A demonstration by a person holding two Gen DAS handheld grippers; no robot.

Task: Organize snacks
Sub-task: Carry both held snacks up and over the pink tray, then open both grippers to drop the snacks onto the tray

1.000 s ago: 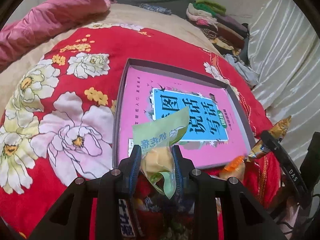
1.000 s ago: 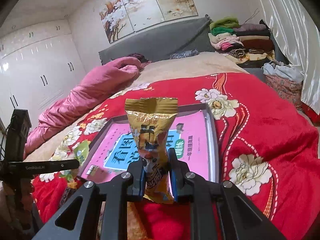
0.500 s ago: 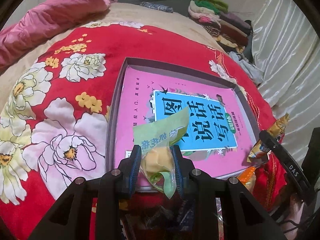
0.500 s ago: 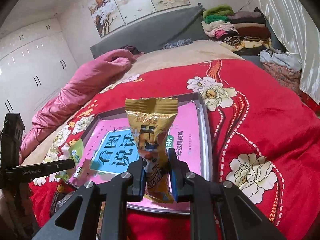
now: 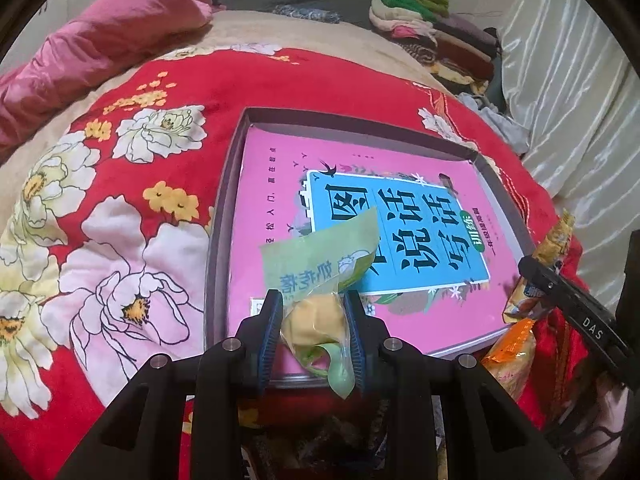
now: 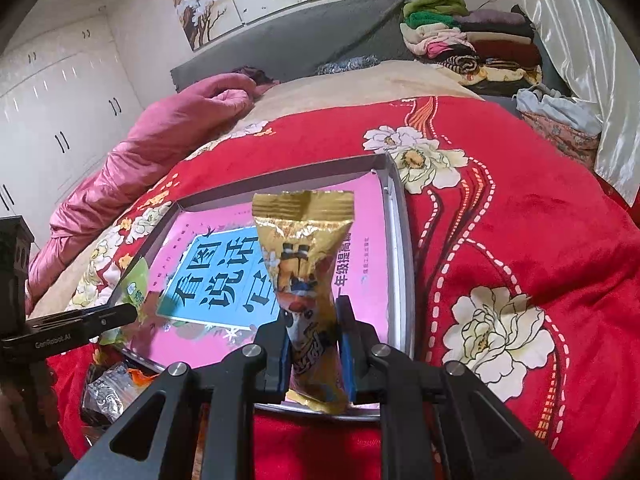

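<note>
While jaws hide its base, gold snack packet [image 6: 306,280] (label creased), tray [image 6: 396,280] edge covered.

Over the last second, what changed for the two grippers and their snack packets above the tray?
Both grippers sank toward the tray, which now looms larger and lower in both views. The left gripper still pinches the green packet; the right gripper still clamps the gold packet. Nothing was released. The pink book lies in the tray as before.
</note>
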